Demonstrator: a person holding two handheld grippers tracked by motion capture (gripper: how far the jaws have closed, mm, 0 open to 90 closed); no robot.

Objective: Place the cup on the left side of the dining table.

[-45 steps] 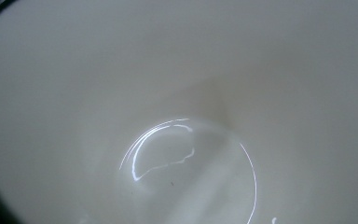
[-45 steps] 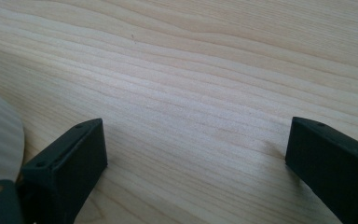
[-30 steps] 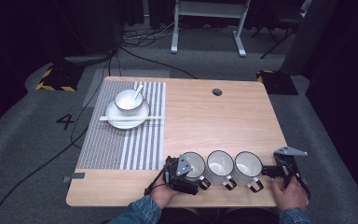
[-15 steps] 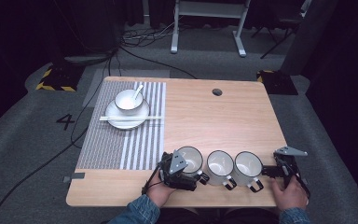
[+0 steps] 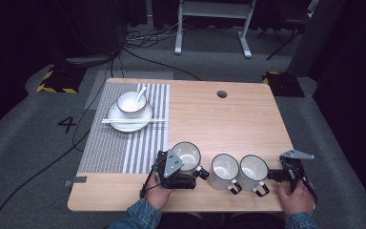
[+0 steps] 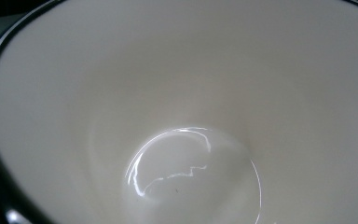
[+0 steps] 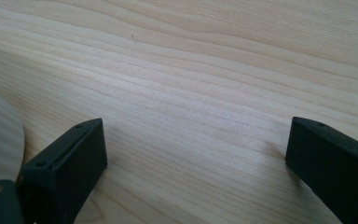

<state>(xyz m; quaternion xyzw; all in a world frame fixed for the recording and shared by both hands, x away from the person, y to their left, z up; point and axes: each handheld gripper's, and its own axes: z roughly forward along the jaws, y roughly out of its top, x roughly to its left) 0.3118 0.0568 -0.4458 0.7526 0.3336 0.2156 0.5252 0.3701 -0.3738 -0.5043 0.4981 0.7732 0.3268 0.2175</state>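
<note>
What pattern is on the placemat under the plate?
Grey and white stripes on the placemat, clearest in the high view.

Glossy white enamel-like mug (image 6: 186,116), matt pale wood-grain table (image 7: 205,70), woven striped placemat (image 5: 124,143).

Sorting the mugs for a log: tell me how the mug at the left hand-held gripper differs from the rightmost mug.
The left mug is at the left hand-held gripper, beside the striped mat; the rightmost mug stands free, apart from the right hand-held gripper. The left mug sits alone and farther back; the rightmost touches the middle mug. Both are white, dark-rimmed and empty.
</note>
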